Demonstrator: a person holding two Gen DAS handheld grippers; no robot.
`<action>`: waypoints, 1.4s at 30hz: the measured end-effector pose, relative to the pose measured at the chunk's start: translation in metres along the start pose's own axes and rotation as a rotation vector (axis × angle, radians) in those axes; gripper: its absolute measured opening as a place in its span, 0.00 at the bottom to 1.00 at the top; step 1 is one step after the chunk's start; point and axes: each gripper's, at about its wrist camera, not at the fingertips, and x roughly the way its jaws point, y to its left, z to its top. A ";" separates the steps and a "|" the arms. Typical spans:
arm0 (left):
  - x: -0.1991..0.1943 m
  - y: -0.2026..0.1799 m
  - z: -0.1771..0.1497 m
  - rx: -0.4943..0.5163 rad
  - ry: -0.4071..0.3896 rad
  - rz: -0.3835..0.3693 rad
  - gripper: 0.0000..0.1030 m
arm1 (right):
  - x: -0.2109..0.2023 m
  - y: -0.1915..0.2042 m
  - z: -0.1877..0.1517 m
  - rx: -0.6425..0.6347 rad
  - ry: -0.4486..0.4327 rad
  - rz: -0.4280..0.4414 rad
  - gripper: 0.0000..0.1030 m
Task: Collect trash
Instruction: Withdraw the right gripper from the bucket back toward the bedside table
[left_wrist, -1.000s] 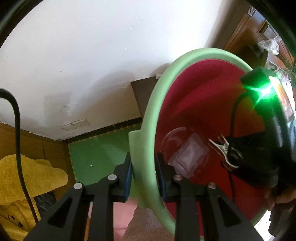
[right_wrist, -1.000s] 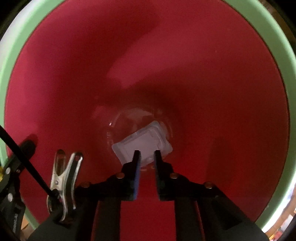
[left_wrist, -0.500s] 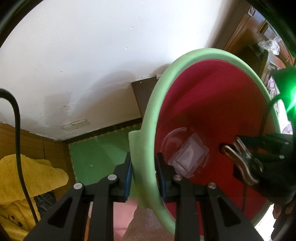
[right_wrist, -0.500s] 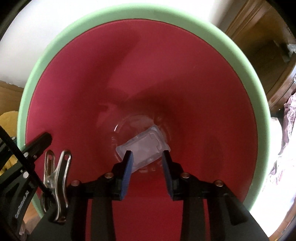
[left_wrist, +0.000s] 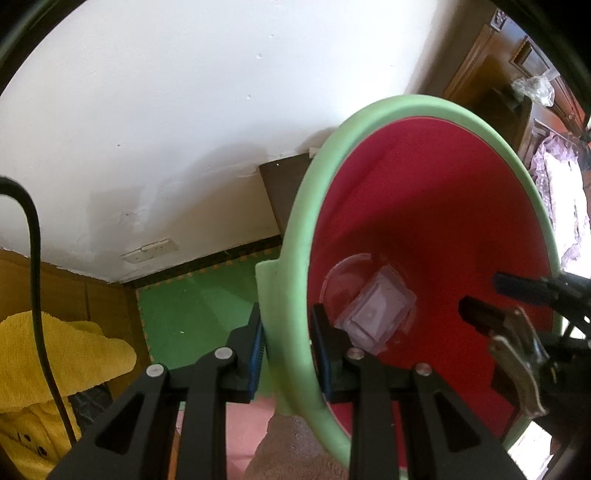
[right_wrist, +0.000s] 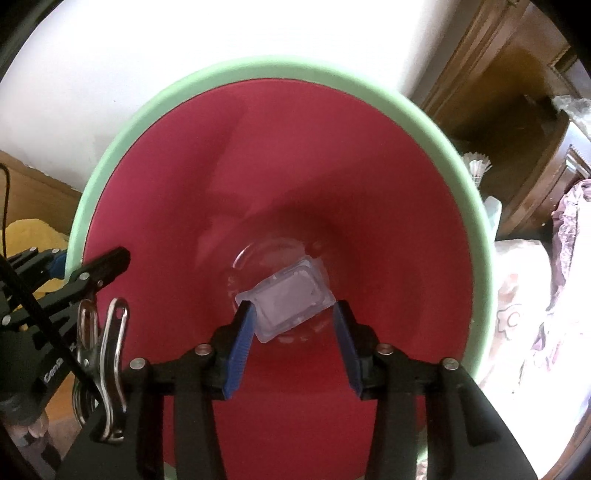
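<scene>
Down at the bottom of the red bin (right_wrist: 280, 155) lies a clear plastic blister tray (right_wrist: 286, 297), resting on what looks like a second clear, round piece of plastic. I judge that tray already collected: it sits on the floor of the bin, well below my right gripper (right_wrist: 293, 341), whose jaws are opening with nothing between them. My left gripper (left_wrist: 288, 349) is clamped on the bin's pale green rim (left_wrist: 295, 266), one pad outside and one inside, so it is holding the bin steady.

So one drop-off looks done. What is left I can only partly judge. Neither view shows any loose trash outside the bin; I see a yellow cloth (left_wrist: 55, 354) and a green floor mat (left_wrist: 195, 306) beside it, nothing plainly meant for collection. If more pieces wait elsewhere, my right gripper is free to fetch them.
</scene>
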 end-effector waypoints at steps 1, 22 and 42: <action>0.000 0.000 0.000 0.002 0.000 -0.001 0.24 | -0.002 0.000 -0.001 0.004 -0.004 -0.001 0.43; 0.000 0.002 -0.002 0.023 -0.003 -0.022 0.25 | -0.073 -0.008 -0.035 0.063 -0.206 0.058 0.43; 0.002 -0.001 0.001 -0.010 0.011 0.003 0.25 | -0.129 -0.120 -0.061 0.208 -0.377 0.033 0.43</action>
